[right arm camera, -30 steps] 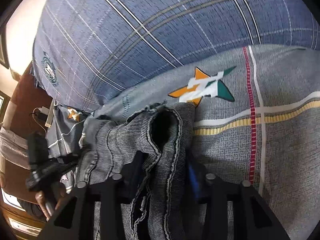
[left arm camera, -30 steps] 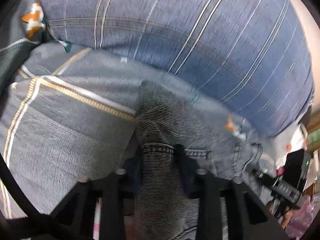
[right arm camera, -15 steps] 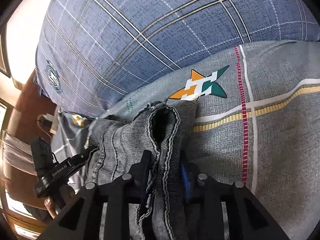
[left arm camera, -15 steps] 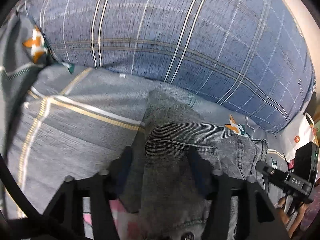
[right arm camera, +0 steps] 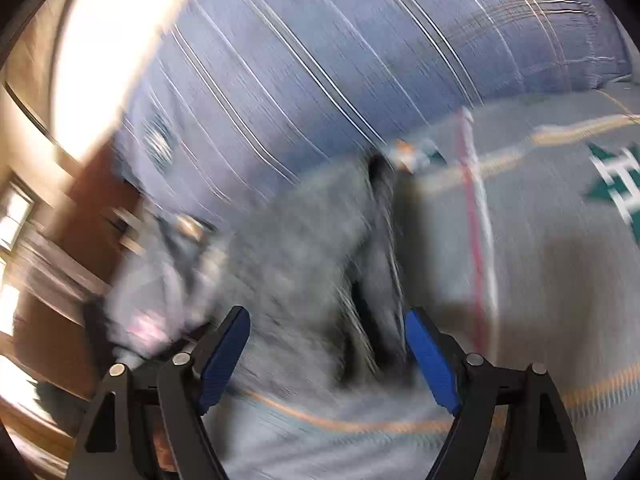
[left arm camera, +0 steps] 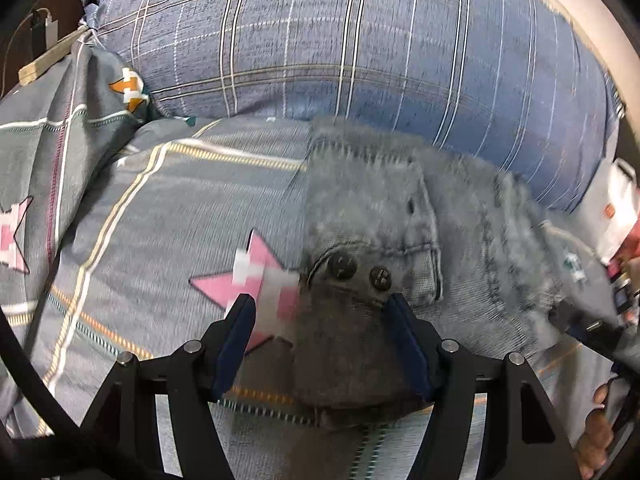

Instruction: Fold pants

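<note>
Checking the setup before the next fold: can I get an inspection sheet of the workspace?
Surface: bedspread, grey, striped, star prints.
Job's things: jeans lying bunched on the bedspread, against the pillow.
Clutter: white bag at the right edge, blurred.
Grippers: left gripper and right gripper both open, jaws just opened; jeans between the pads, not pinched.
Cables: white cable to a small box, top left.
Surroundings: brown furniture, blurred.
</note>
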### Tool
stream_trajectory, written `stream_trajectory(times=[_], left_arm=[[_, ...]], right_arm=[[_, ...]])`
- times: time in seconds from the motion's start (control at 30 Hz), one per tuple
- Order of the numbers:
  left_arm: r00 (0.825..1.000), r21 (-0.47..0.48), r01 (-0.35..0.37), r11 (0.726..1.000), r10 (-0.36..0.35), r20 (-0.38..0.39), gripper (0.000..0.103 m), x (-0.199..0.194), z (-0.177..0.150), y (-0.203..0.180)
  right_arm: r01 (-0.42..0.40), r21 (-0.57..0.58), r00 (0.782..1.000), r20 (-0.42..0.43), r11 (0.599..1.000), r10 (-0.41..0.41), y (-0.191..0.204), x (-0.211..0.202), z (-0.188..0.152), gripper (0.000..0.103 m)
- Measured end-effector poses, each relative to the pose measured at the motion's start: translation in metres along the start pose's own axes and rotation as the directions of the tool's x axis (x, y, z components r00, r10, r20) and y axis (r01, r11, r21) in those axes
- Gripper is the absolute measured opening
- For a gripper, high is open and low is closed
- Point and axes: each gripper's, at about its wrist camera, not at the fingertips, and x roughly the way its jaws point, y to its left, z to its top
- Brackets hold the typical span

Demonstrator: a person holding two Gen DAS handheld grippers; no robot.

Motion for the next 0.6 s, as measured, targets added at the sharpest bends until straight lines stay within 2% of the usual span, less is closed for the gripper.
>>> stream_trajectory(times=[0.07, 0.13, 0.2, 0.3, 0.37, 0.5, 0.57, 0.6], left_arm=[[1.0, 0.007, -0.017, 1.0, 0.017, 0.011, 0.07, 0.0, -0.002, 0.0], [0.999, 0.001, -0.02, 1.0, 0.02, 0.036, 0.07, -0.013, -0.004, 0.001], [0.998, -0.008, 0.001, 1.0, 0.0, 0.067, 0.07, -0.027, -0.013, 0.004], [0.995, -0.01, -0.008, 1.0, 0.009, 0.102, 0.07, -0.043, -0.034, 0.003], [0.991, 0.02, -0.035, 0.999, 0.032, 0.131, 0.07, -0.052, -0.046, -0.004], [0.986, 0.104, -0.109, 0.989, 0.094, 0.135, 0.072, -0.067, -0.064, -0.026], [0.984, 0.112, -0.132, 0.985, 0.117, 0.136, 0.072, -0.077, -0.072, -0.032], [0.981, 0.11, -0.138, 0.984, 0.121, 0.151, 0.076, -0.085, -0.076, -0.035]], right_arm=[[0.178, -0.033, 0.984, -0.025, 0.984, -0.179, -0.003, 0.014, -0.015, 0.079], [0.176, -0.051, 0.984, 0.004, 0.983, -0.176, 0.004, 0.003, -0.015, 0.078], [0.119, -0.055, 0.99, 0.081, 0.991, -0.115, 0.011, -0.021, -0.018, 0.078], [0.081, -0.046, 0.983, 0.168, 0.996, -0.072, 0.011, -0.052, -0.037, 0.078], [0.062, -0.014, 0.982, 0.179, 0.998, -0.059, 0.007, -0.058, -0.052, 0.078], [0.005, 0.07, 0.99, 0.14, 0.998, -0.015, -0.002, -0.06, -0.072, 0.078], [0.027, 0.061, 0.989, 0.141, 0.998, -0.036, 0.003, -0.062, -0.082, 0.079], [0.049, 0.056, 0.989, 0.139, 0.997, -0.056, 0.009, -0.064, -0.086, 0.079]])
